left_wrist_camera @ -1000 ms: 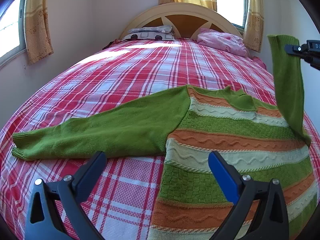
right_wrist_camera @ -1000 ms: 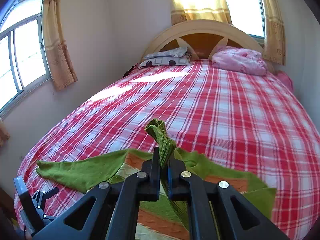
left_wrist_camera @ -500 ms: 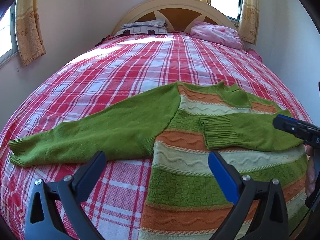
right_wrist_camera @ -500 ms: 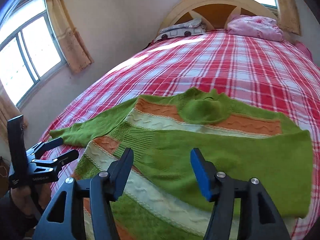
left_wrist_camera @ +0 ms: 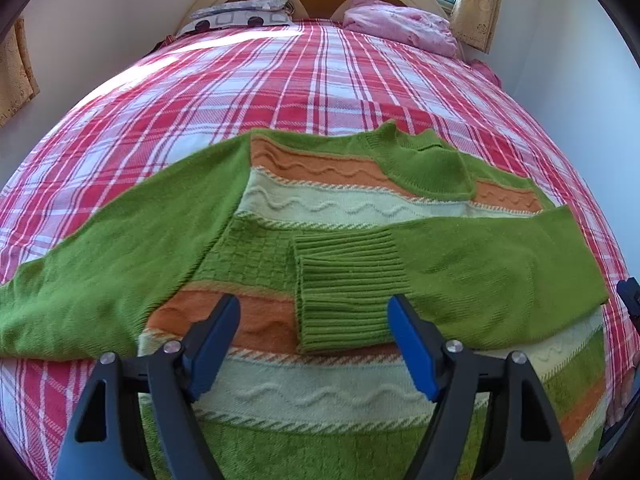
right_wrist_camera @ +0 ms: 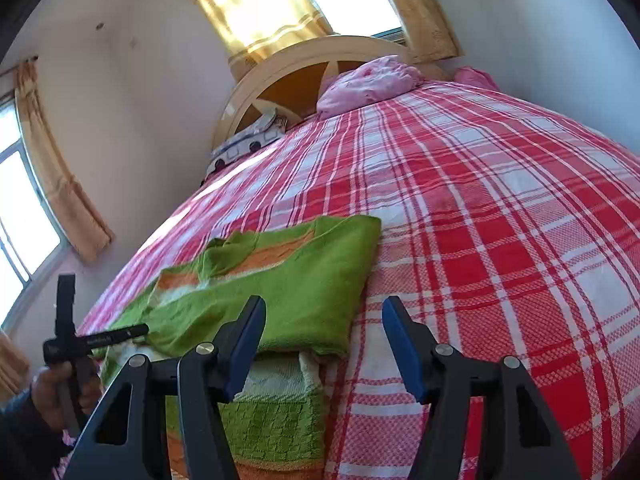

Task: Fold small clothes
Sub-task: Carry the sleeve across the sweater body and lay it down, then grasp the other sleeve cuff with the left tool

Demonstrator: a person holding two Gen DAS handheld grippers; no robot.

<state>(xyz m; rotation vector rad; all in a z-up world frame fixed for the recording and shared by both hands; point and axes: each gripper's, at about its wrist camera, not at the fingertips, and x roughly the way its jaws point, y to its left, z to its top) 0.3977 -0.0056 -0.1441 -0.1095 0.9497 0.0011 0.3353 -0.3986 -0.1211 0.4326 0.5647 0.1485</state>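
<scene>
A small green sweater with orange and cream stripes (left_wrist_camera: pixel 320 208) lies flat on the bed. Its right sleeve (left_wrist_camera: pixel 460 272) is folded across the chest, the ribbed cuff (left_wrist_camera: pixel 344 284) near the middle. Its left sleeve (left_wrist_camera: pixel 100 272) stretches out to the left. My left gripper (left_wrist_camera: pixel 314 344) is open and empty, just above the sweater's body below the cuff. My right gripper (right_wrist_camera: pixel 324 344) is open and empty, at the sweater's right edge (right_wrist_camera: pixel 320 280) by the folded sleeve. The left gripper also shows in the right wrist view (right_wrist_camera: pixel 92 340).
The red and white plaid bed cover (left_wrist_camera: pixel 320 80) spreads all around the sweater. A pink pillow (left_wrist_camera: pixel 400 28) and a patterned pillow (left_wrist_camera: pixel 240 16) lie by the headboard (right_wrist_camera: pixel 304 64). Walls and curtained windows (right_wrist_camera: pixel 256 4) surround the bed.
The right gripper laid the right sleeve across the chest, let go and opened, then drew back to the sweater's right edge. The left gripper moved forward over the sweater's body, still open.
</scene>
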